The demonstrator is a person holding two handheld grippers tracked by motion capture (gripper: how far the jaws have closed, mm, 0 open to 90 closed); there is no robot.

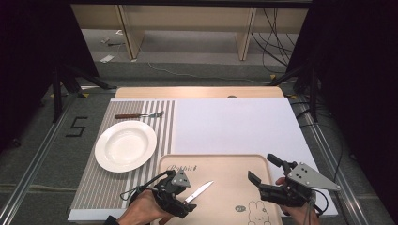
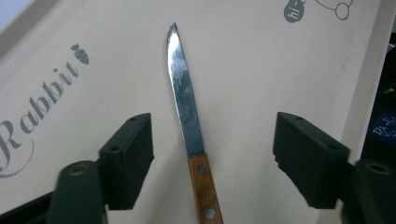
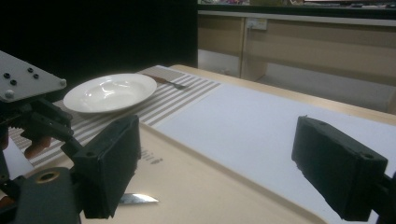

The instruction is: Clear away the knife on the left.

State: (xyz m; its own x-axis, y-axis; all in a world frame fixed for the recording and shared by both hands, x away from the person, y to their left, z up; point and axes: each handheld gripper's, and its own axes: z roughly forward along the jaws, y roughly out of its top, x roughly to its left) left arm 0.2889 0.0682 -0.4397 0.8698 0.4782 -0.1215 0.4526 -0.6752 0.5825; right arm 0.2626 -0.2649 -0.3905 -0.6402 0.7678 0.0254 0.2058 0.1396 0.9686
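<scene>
Here knife (image 2: 187, 105) lies between left gripper's (image 2: 212, 154) parted jaws

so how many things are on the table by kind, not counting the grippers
Plates: 1, the white plate on the striped mat
Forks: 1, the fork beyond the plate
Knives: 1, the knife on the tray
Trays: 1, the beige rabbit tray
Mats: 1, the striped mat
Total: 5

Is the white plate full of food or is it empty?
Empty. The white plate shows just its bare, shiny inside in the high view and right gripper view.
</scene>
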